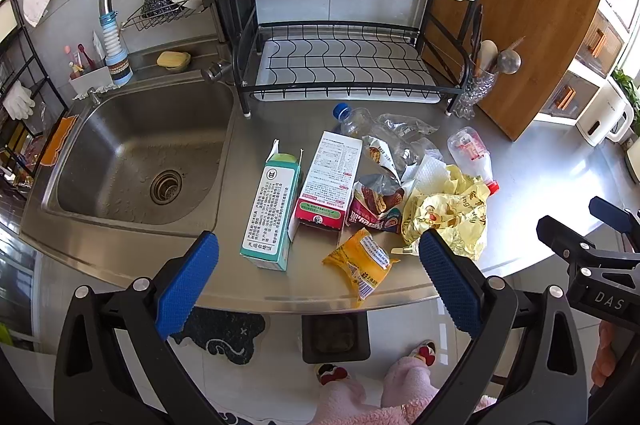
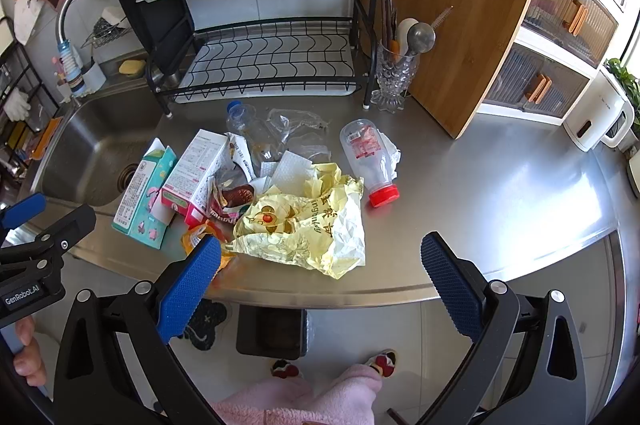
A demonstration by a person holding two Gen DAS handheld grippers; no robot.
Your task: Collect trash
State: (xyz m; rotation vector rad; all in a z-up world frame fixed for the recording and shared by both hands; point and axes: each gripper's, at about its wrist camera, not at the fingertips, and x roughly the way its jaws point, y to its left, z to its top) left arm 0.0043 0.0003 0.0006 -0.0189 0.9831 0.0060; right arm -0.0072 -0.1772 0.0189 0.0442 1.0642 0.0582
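Hovering at the tabletop (image 1: 540,161) edge, the left gripper (image 1: 318,275) and right gripper (image 2: 320,275) both have fingers spread, holding nothing. Trash pile (image 2: 280,193) lies untouched; the bin (image 2: 270,331), probably open, waits below. Next: pinch the nearest wrapper (image 1: 360,265).

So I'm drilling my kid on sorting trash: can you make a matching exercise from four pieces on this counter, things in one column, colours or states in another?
Things:
1. teal carton
2. clear bottle lying down
3. crumpled wrapper
4. crushed bottle

Descriptions:
A. blue cap
B. pale yellow
C. red cap
D. top flaps open, nearest the sink

Pairs: 1-D, 2-C, 3-B, 4-A
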